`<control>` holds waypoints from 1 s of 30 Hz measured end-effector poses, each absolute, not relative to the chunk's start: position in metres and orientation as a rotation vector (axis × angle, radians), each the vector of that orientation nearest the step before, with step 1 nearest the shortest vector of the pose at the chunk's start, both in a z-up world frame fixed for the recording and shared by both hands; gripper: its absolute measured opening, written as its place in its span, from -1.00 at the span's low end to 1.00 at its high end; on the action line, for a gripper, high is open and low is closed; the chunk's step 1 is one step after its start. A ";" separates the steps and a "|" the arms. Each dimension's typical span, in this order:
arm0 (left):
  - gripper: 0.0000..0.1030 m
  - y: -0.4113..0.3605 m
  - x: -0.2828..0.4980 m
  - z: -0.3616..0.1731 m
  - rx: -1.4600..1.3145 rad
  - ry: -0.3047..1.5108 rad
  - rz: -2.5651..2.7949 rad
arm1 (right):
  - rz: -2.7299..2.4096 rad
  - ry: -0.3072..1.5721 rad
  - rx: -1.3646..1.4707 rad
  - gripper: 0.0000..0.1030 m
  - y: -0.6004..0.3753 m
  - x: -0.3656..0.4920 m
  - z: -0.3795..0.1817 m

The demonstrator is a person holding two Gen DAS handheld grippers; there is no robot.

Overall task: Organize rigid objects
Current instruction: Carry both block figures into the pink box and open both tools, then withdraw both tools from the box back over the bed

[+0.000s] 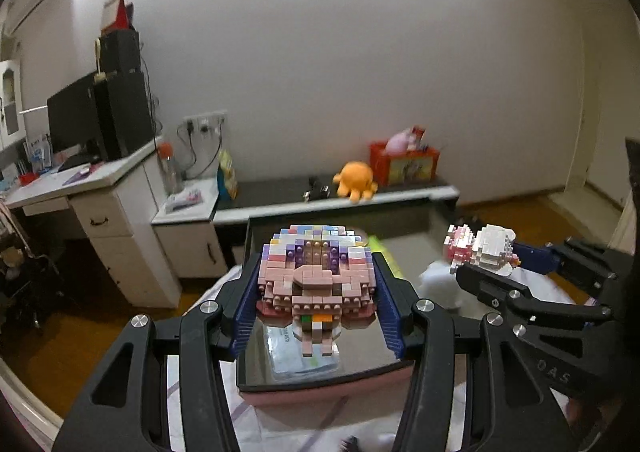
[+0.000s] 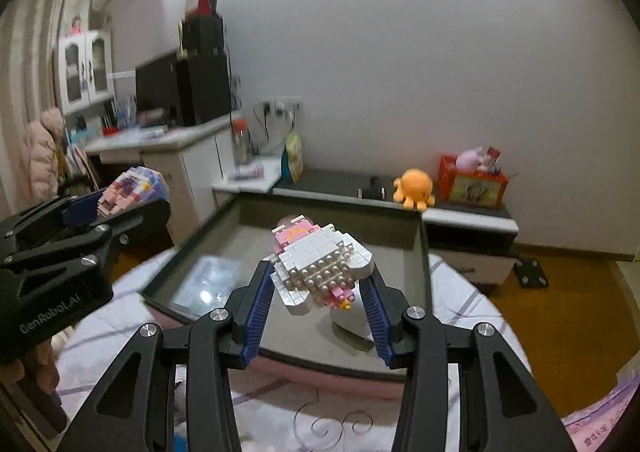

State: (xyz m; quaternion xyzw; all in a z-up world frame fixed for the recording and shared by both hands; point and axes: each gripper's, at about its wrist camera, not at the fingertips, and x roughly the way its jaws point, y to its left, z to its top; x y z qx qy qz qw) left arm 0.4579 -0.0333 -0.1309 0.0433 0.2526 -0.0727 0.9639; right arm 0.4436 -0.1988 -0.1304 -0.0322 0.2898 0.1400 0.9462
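Brick-built figures are what is being sorted, and a dark, glossy tray (image 2: 420,236) with raised walls lies under both of them, resting on a pale patterned bedcover (image 2: 460,292). The tray looks to be the destination; a flat printed packet (image 1: 304,356) already lies inside it, towards its near left corner.

The larger model, a pink and pastel block figure (image 1: 316,276), is clamped in the left gripper (image 1: 316,316), blue ribbed fingers (image 1: 248,304) pressed against its two flanks, and it is held in the air above the near half of the tray. The smaller white and pink block figure (image 2: 320,272) is clenched the same way in the right gripper (image 2: 320,312), above the tray's middle, tilted on its side.

Both should be treated as light and stiff but fragile: they are assembled from tiny studded bricks, and thin parts are likely to snap off under a hard squeeze or a drop. The broad, flat flanks are judged the safest places to hold, as is being done now; the slim legs of the pink one and the small yellow-tipped bits of the white one are best avoided. A gentle set-down on the tray floor is called for, since the glossy surface may let them slide.
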 end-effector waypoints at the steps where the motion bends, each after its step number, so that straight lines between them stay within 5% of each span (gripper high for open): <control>1: 0.02 -0.033 0.464 -0.138 0.085 0.537 -0.151 | 0.296 0.612 -0.078 -0.12 -0.195 0.449 -0.136; 13: 0.05 -0.035 0.504 -0.185 0.084 0.680 -0.167 | 0.307 0.765 -0.169 -0.11 -0.173 0.482 -0.183; 16: 0.29 -0.033 0.501 -0.182 0.095 0.669 -0.132 | 0.299 0.758 -0.175 -0.09 -0.171 0.484 -0.180; 20: 0.54 -0.029 0.484 -0.166 0.098 0.624 -0.121 | 0.262 0.720 -0.161 0.62 -0.172 0.478 -0.169; 25: 0.97 -0.017 0.436 -0.126 0.087 0.497 -0.065 | 0.240 0.652 -0.149 0.62 -0.179 0.450 -0.140; 30: 1.00 -0.004 0.376 -0.089 0.041 0.357 -0.050 | 0.204 0.513 -0.057 0.67 -0.196 0.390 -0.102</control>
